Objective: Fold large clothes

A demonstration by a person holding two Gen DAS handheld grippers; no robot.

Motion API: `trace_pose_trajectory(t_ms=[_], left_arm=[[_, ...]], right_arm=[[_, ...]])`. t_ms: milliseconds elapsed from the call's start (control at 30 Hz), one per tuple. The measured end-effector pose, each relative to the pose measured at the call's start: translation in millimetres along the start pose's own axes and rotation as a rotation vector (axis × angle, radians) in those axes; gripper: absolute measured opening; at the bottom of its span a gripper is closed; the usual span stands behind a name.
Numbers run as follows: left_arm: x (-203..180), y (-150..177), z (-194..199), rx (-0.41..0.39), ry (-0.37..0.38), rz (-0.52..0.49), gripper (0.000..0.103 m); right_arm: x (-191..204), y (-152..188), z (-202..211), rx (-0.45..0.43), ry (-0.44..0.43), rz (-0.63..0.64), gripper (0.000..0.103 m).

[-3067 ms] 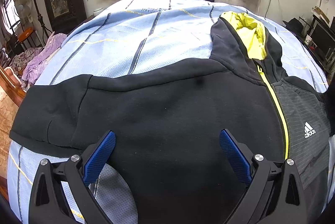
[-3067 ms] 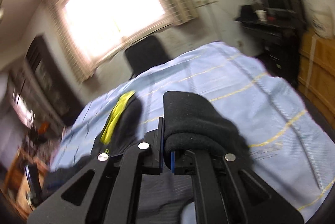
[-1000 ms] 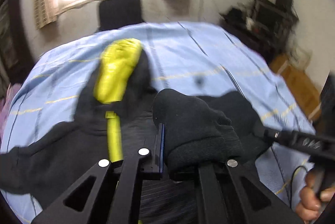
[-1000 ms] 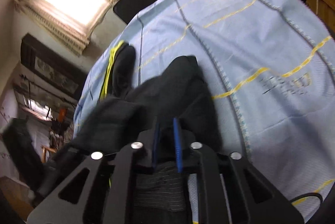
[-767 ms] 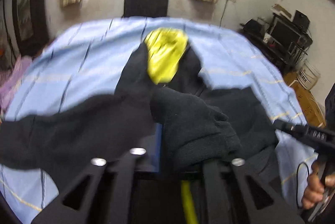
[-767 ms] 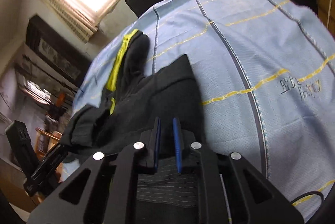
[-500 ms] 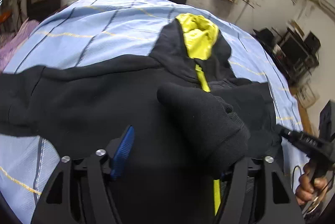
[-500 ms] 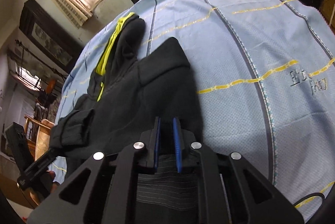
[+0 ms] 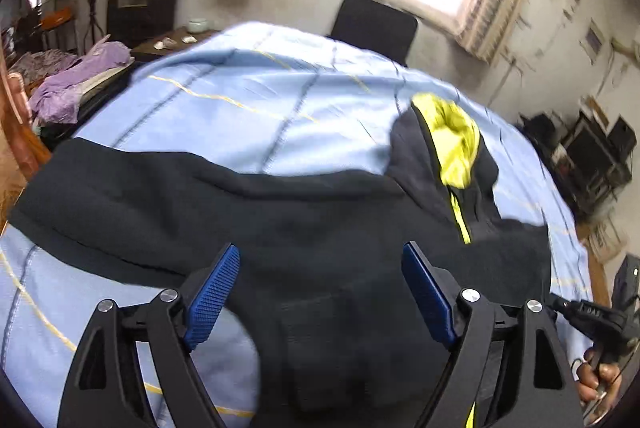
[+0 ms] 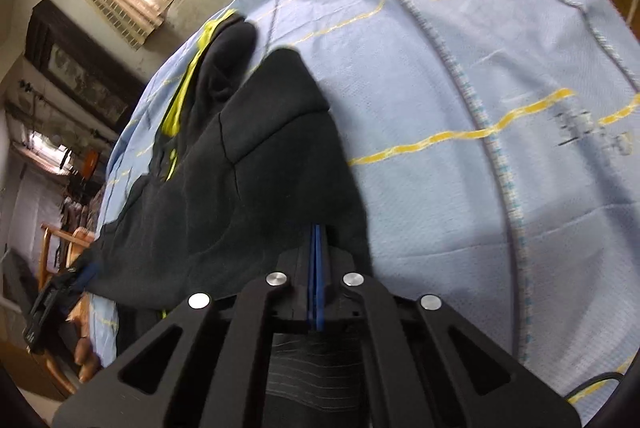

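Observation:
A black hooded jacket [image 9: 280, 228] with a yellow-lined hood [image 9: 456, 140] lies spread on the blue bedsheet [image 9: 224, 108]. One sleeve [image 9: 80, 196] stretches out to the left. My left gripper [image 9: 322, 292] hovers over the jacket's body, its jaws opening, nothing between the blue pads [image 9: 216, 288]. In the right wrist view the other sleeve lies folded over the jacket [image 10: 248, 180]. My right gripper [image 10: 316, 232] is shut, its pads pressed together with their tips buried in the jacket's black cloth at its right edge.
A black chair [image 9: 374, 24] stands past the bed's far end under the window. Purple clothes [image 9: 76, 84] are heaped at the left. Dark shelves with equipment [image 9: 592, 156] line the right wall. Bare sheet [image 10: 500, 168] spreads to the jacket's right.
My left gripper let go of the sleeve cuff, opened wide and swung left over the jacket. The freed sleeve now lies across the jacket. My right gripper closed its small gap.

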State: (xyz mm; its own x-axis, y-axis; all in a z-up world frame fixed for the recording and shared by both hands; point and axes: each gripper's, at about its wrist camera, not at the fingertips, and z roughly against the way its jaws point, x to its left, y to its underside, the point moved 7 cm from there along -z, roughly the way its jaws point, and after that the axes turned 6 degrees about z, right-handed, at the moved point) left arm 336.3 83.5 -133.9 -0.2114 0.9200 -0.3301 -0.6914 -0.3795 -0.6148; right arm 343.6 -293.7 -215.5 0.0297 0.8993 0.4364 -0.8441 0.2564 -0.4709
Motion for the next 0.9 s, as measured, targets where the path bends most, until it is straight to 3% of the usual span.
trace_pose_trajectory(t_ms=[300, 567, 700, 900], left_arm=[[16, 37, -19, 0.24, 0.129, 0.034, 0.084], [1, 41, -16, 0.217, 0.14, -0.081, 0.082], [-10, 53, -15, 0.26, 0.194, -0.111, 0.081], [-13, 61, -23, 0.287, 0.17, -0.138, 0.081]], right_arm=[[21, -4, 18, -0.073, 0.017, 0.097, 0.006], [23, -4, 17, -0.069, 0.012, 0.096, 0.006], [25, -5, 18, -0.071, 0.007, 0.094, 0.007], [28, -3, 20, -0.075, -0.013, 0.101, 0.007]])
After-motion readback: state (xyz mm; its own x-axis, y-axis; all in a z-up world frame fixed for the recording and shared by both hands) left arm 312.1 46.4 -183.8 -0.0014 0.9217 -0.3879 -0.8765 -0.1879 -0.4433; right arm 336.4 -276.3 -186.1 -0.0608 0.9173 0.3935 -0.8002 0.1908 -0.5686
